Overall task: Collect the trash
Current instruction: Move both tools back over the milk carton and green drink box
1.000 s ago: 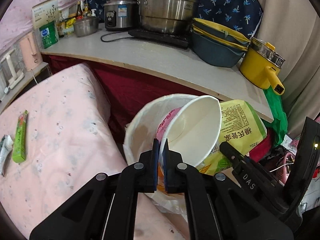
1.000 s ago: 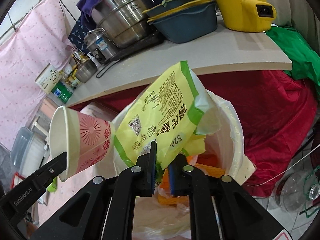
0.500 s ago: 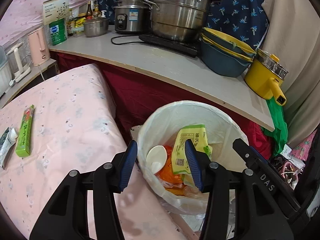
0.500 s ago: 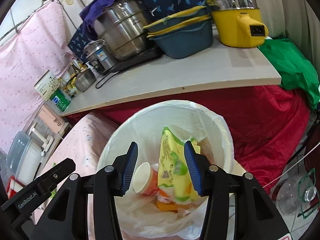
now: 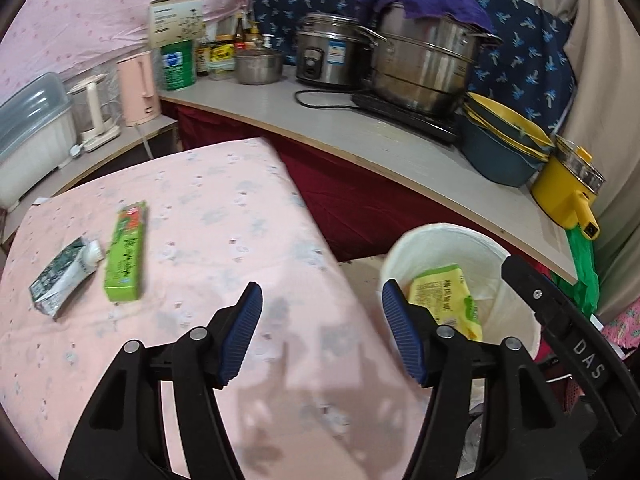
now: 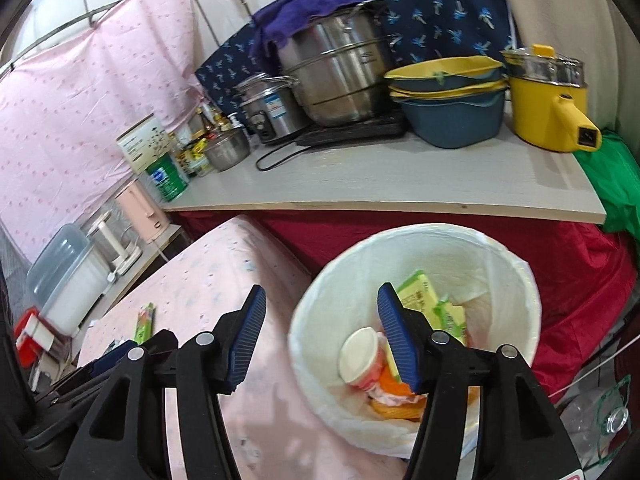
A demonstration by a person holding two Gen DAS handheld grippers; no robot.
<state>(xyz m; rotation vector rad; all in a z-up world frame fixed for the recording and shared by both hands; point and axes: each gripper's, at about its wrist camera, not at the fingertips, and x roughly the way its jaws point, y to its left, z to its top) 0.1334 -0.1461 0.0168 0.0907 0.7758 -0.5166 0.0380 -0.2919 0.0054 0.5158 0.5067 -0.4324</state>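
Observation:
A white lined trash bin (image 6: 520,280) stands beside the pink table and holds a paper cup (image 6: 360,356) and a yellow-green snack bag (image 6: 420,292); the bin (image 5: 492,256) and bag (image 5: 440,292) also show in the left wrist view. My left gripper (image 5: 322,334) is open and empty over the table's right edge. A green toothpaste box (image 5: 126,252) and a squeezed tube (image 5: 66,276) lie on the table to its left. My right gripper (image 6: 322,336) is open and empty at the bin's left rim.
The pink-clothed table (image 5: 200,208) fills the left. A grey counter (image 5: 400,152) behind carries steel pots (image 5: 424,68), stacked blue basins (image 5: 504,148) and a yellow electric pot (image 5: 568,188). A red cloth (image 6: 580,264) hangs under the counter.
Both grippers opened, dropping the cup and the snack bag into the bin. Both then swung left toward the table, jaws opening wider.

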